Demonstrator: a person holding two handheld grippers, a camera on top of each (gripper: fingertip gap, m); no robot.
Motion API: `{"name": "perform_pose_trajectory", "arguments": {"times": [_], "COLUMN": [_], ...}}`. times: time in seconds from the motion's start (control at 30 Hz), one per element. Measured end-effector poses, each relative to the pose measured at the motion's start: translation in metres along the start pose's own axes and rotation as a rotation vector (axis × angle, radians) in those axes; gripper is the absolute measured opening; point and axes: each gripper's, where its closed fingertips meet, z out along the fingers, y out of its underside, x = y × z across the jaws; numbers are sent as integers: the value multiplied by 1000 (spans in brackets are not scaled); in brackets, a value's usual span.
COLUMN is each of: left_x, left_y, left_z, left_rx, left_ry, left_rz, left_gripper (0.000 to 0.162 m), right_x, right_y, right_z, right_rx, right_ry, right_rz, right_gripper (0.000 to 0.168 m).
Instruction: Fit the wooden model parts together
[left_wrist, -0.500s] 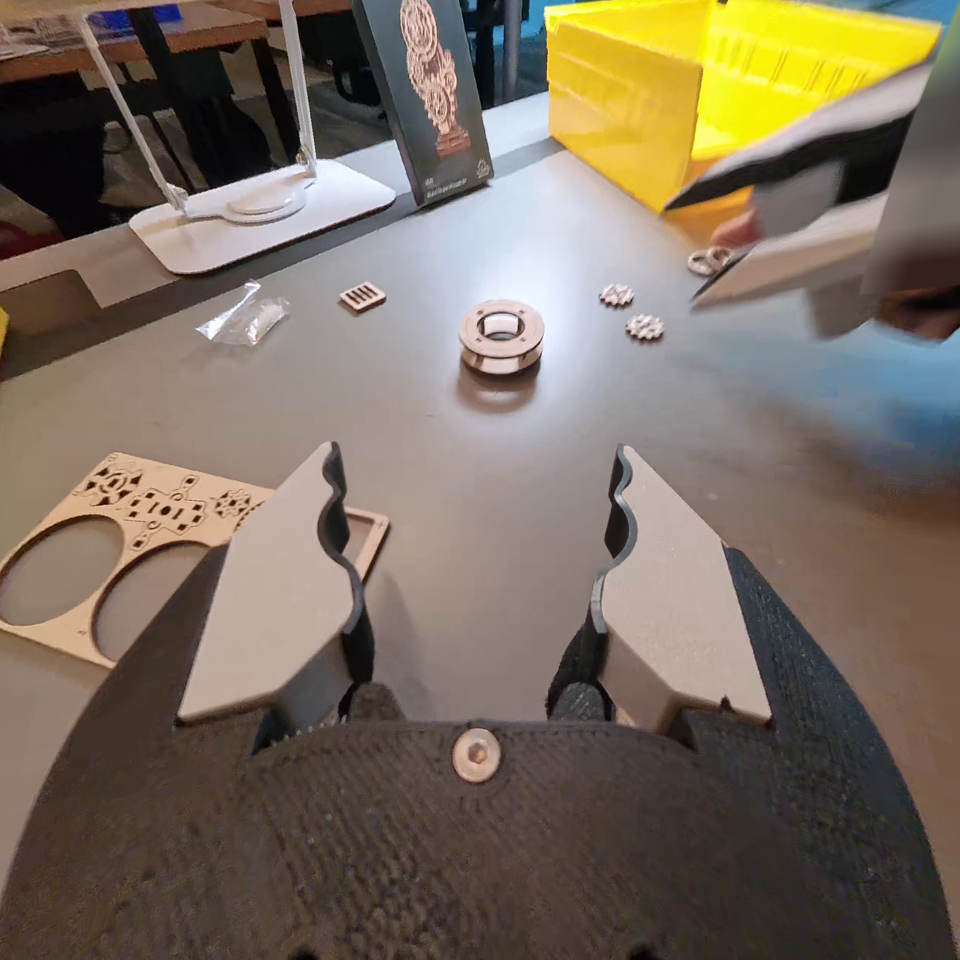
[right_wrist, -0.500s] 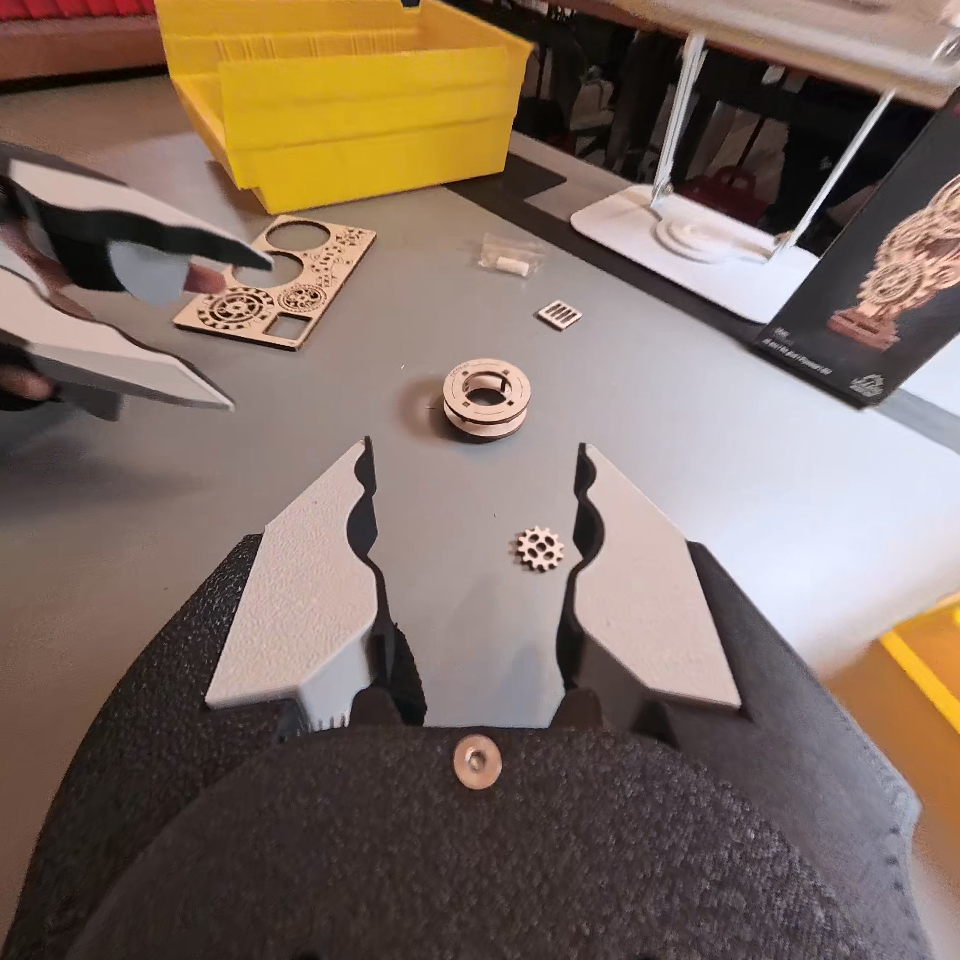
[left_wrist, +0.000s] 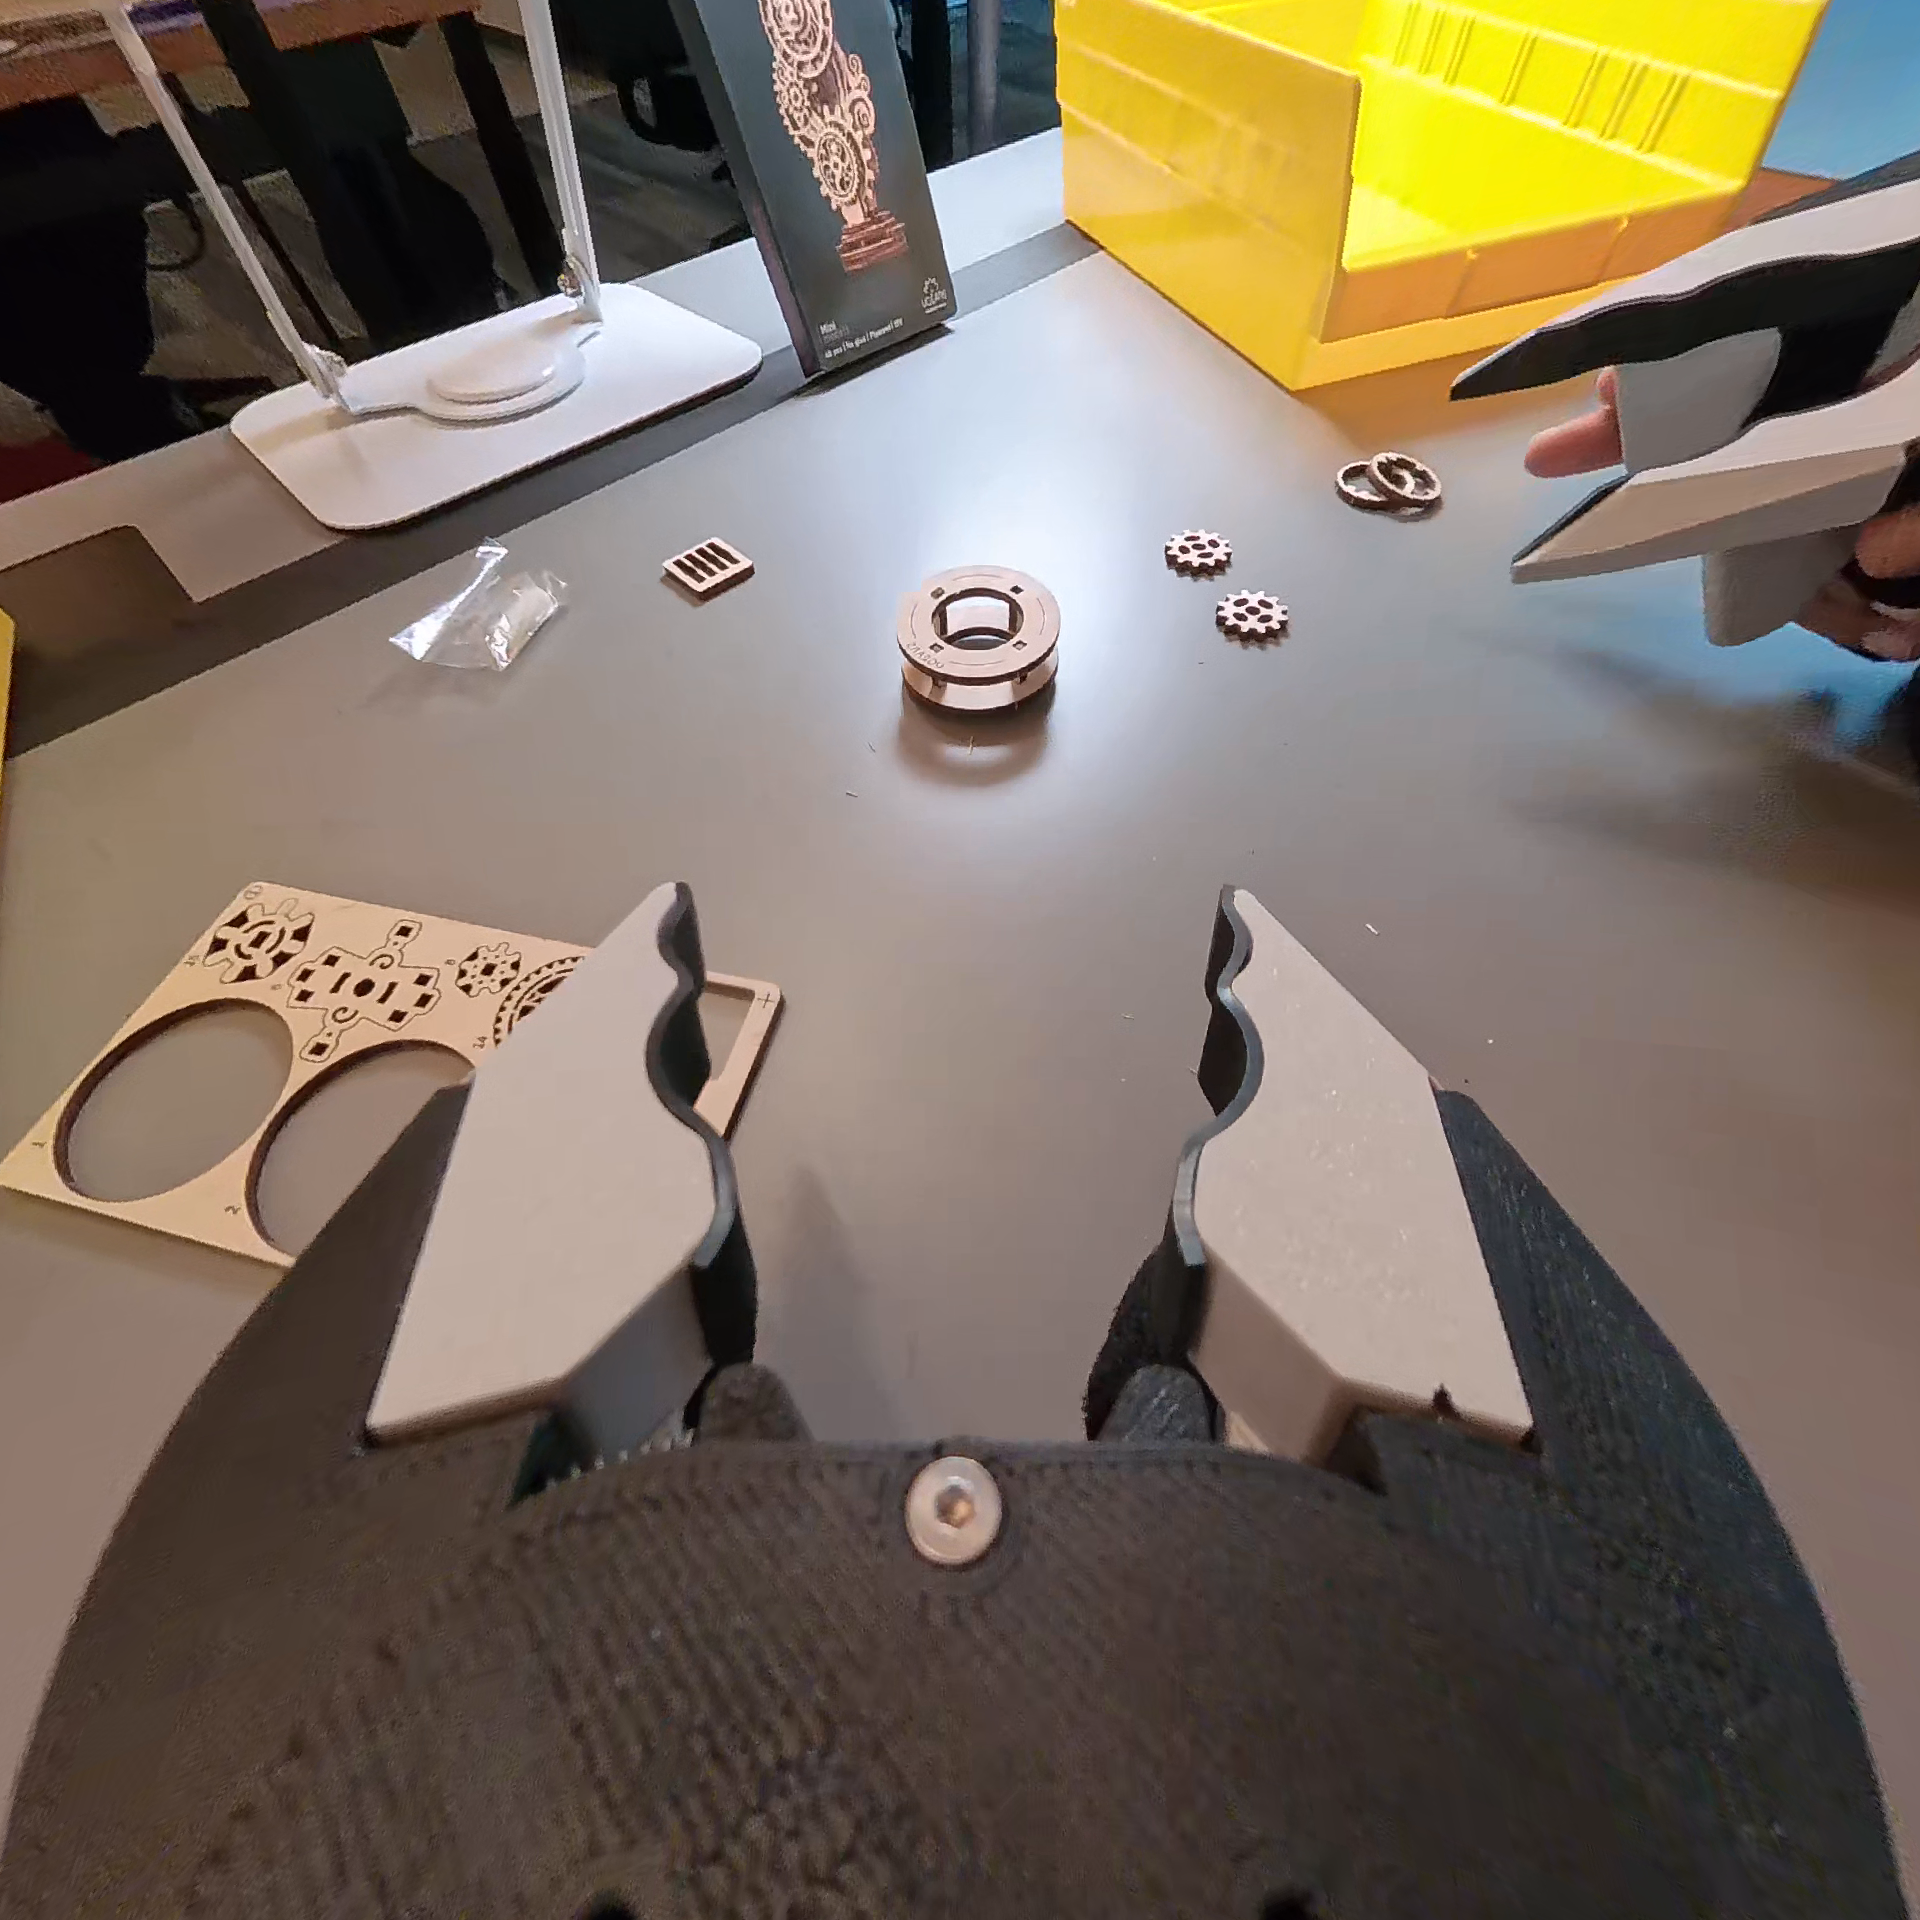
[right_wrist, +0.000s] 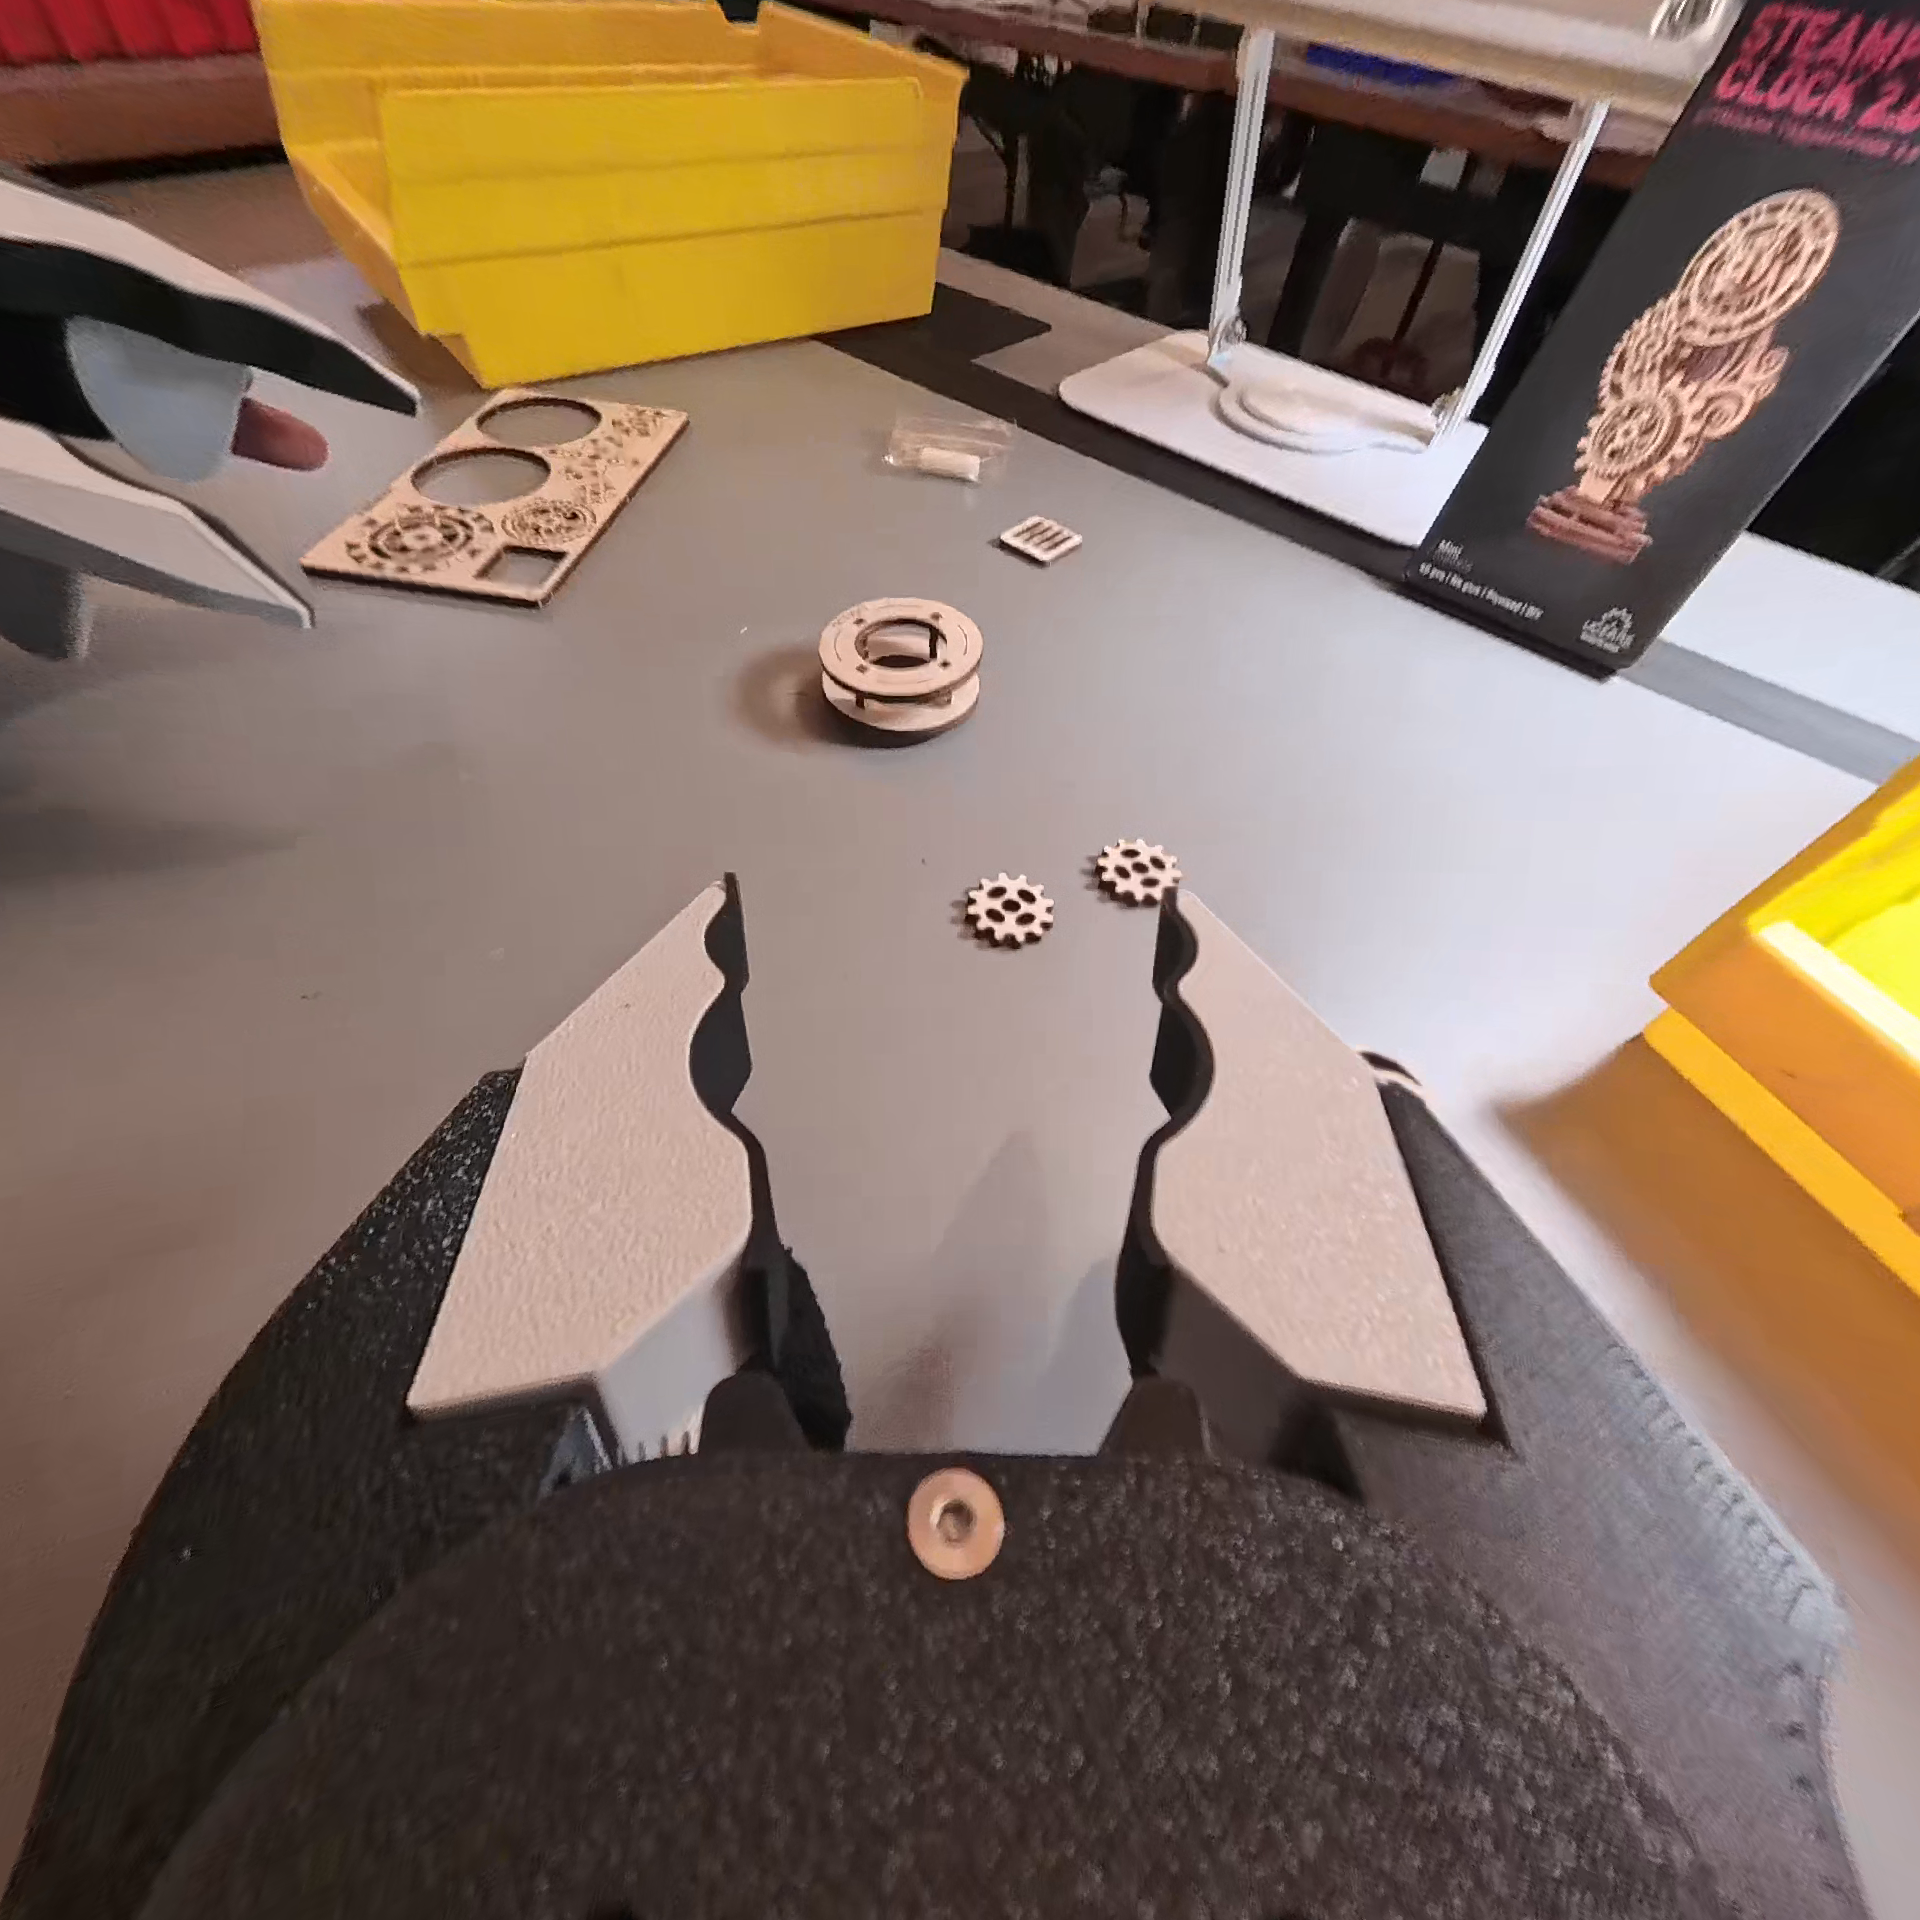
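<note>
Gears (right_wrist: 1008, 911) are lying flat just ahead of your right gripper (right_wrist: 951, 904), both grippers (left_wrist: 951, 914) gaping wide and empty, so you are risking skidding these thin pieces away from the ring (right_wrist: 900, 667).

Left gripper (left_wrist: 951, 914) and right gripper (right_wrist: 951, 899) both hover low with jaws spread wide, nothing between them.

The left gripper (left_wrist: 951, 909) hides part of the wooden sheet (left_wrist: 260, 1039). The yellow bin (right_wrist: 1808, 1029) is cut off.
</note>
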Motion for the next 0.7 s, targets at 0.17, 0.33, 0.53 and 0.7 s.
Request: {"name": "perform_pose_trajectory", "arguments": {"times": [0.17, 0.33, 0.53, 0.7], "left_x": [2, 4, 12, 14], "left_y": [-4, -6, 1, 3], "left_z": [3, 7, 17, 18], "left_rx": [36, 78, 52, 29], "left_ry": [8, 23, 29, 50], "left_rz": [-1, -1, 40, 13], "left_gripper": [97, 96, 95, 85], "right_x": [1, 7, 14, 14], "right_y": [9, 10, 10, 10], "right_z": [-2, -2, -4, -4], "right_rx": [-27, -27, -21, -17], "right_ry": [30, 40, 62, 60], "right_rz": [-17, 35, 71, 77], "right_gripper": [75, 75, 74, 74]}}
